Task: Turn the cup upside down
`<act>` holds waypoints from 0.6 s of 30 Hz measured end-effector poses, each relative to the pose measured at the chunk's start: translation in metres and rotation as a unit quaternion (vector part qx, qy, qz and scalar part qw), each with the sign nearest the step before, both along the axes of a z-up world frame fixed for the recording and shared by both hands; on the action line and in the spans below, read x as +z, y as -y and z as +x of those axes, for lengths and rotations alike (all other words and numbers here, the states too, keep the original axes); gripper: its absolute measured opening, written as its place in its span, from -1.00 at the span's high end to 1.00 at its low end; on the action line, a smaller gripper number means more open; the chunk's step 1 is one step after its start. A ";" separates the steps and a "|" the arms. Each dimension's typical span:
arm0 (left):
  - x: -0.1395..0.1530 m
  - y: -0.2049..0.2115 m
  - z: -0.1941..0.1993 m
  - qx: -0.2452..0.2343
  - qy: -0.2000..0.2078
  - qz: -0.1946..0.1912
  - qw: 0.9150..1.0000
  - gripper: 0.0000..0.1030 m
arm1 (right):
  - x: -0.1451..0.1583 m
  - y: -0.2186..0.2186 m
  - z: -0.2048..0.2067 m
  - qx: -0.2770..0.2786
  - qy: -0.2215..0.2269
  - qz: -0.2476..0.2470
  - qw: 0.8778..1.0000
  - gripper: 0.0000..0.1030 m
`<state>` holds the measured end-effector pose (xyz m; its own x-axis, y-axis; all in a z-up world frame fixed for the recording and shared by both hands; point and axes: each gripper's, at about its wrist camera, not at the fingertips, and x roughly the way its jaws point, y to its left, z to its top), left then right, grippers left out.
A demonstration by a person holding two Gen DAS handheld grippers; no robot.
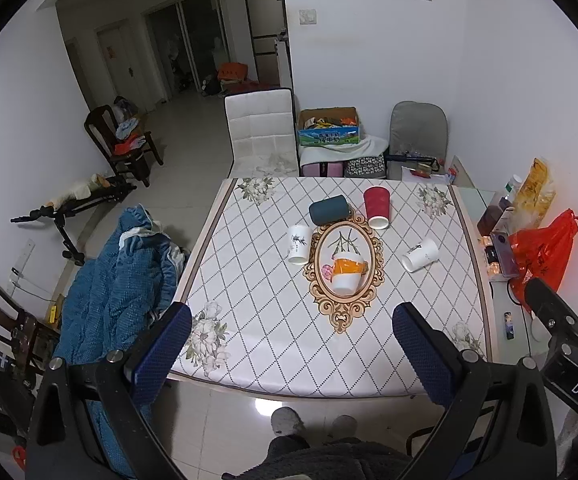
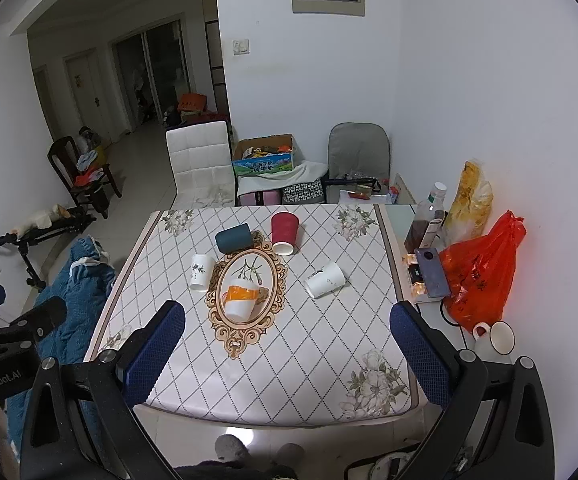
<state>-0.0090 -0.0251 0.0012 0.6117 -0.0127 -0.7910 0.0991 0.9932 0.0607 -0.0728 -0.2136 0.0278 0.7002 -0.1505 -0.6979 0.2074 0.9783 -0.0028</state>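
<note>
No cup is gripped; the flip is not yet started. 5 cups lie on their sides on the worktop (image 1: pixel 273 344): orange-banded cup (image 1: pixel 347 274) at centre, 2 white cups (image 1: pixel 299 245) (image 1: pixel 420 255), a red cup (image 1: pixel 377 206) and a dark teal cup (image 1: pixel 328 209). Visible mouths appear empty. Left tool (image 1: pixel 291 356) and right tool (image 2: pixel 287 356) hang short of the worktop, jaws apart, holding nothing.

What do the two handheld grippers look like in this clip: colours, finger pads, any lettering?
Both are black frames with silver bolts. The left gripper and right gripper each carry two fingers faced with textured dark-blue pads. Seen from the opposite camera, the right unit's body shows white "DAS" lettering and the left unit's reads "GenRobot.AI". No cables or sleeves are visible.
</note>
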 end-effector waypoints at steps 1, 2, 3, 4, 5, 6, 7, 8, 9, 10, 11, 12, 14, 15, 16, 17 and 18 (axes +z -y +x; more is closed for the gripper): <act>-0.001 0.000 0.001 0.000 -0.001 0.000 1.000 -1.00 | -0.001 -0.001 0.000 0.000 -0.001 0.000 1.000 -1.00; -0.002 0.002 0.002 -0.001 -0.002 0.000 1.000 -1.00 | -0.001 -0.001 0.000 0.000 -0.001 0.000 1.000 -1.00; -0.003 0.003 0.003 0.000 -0.003 0.000 1.000 -1.00 | -0.002 -0.001 -0.001 0.000 -0.002 0.000 1.000 -1.00; -0.004 0.003 0.003 0.000 -0.003 0.000 1.000 -1.00 | -0.003 -0.002 0.000 0.000 -0.003 0.001 1.000 -1.00; -0.006 0.005 0.004 0.000 -0.005 0.001 1.000 -1.00 | -0.004 -0.001 0.002 0.000 -0.006 0.003 1.000 -1.00; -0.008 0.006 0.005 0.001 -0.006 0.001 1.000 -1.00 | -0.007 -0.001 0.003 0.000 -0.009 0.006 1.000 -1.00; -0.011 0.008 0.008 0.003 -0.007 0.003 1.000 -1.00 | -0.009 0.000 0.004 0.000 -0.011 0.007 1.000 -1.00; -0.014 0.010 0.010 0.006 -0.009 0.006 1.000 -1.00 | -0.012 0.000 0.005 -0.001 -0.014 0.008 1.000 -1.00; -0.019 0.012 0.013 0.007 -0.013 0.008 1.000 -1.00 | -0.016 0.003 0.009 -0.001 -0.017 0.008 1.000 -1.00; -0.022 0.013 0.015 0.009 -0.017 0.007 1.000 -1.00 | -0.020 0.007 0.013 -0.003 -0.021 0.009 1.000 -1.00; -0.027 0.014 0.018 0.012 -0.019 0.009 1.000 -1.00 | -0.024 0.008 0.015 -0.004 -0.025 0.009 1.000 -1.00; -0.032 0.017 0.022 0.015 -0.025 0.013 0.999 -1.00 | -0.027 0.010 0.018 -0.006 -0.029 0.011 1.000 -1.00; -0.041 0.023 0.028 0.017 -0.032 0.015 0.999 -1.00 | -0.039 0.021 0.030 -0.009 -0.044 0.015 0.999 -1.00; -0.045 0.025 0.031 0.020 -0.035 0.020 0.999 -1.00 | -0.044 0.022 0.032 -0.010 -0.049 0.016 0.999 -1.00; -0.051 0.028 0.035 0.021 -0.039 0.023 0.999 -1.00 | -0.051 0.029 0.039 -0.012 -0.058 0.017 0.998 -1.00; -0.055 0.031 0.038 0.021 -0.042 0.023 0.999 -1.00 | -0.058 0.032 0.042 -0.013 -0.065 0.018 0.998 -1.00; -0.060 0.033 0.041 0.022 -0.044 0.026 0.998 -1.00 | -0.064 0.033 0.044 -0.013 -0.071 0.019 0.997 -1.00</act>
<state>0.0324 -0.0585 -0.0592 0.5395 0.0548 -0.8402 0.0635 0.9924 0.1055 -0.0284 -0.2468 -0.0358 0.5903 -0.1396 -0.7950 0.2329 0.9725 0.0023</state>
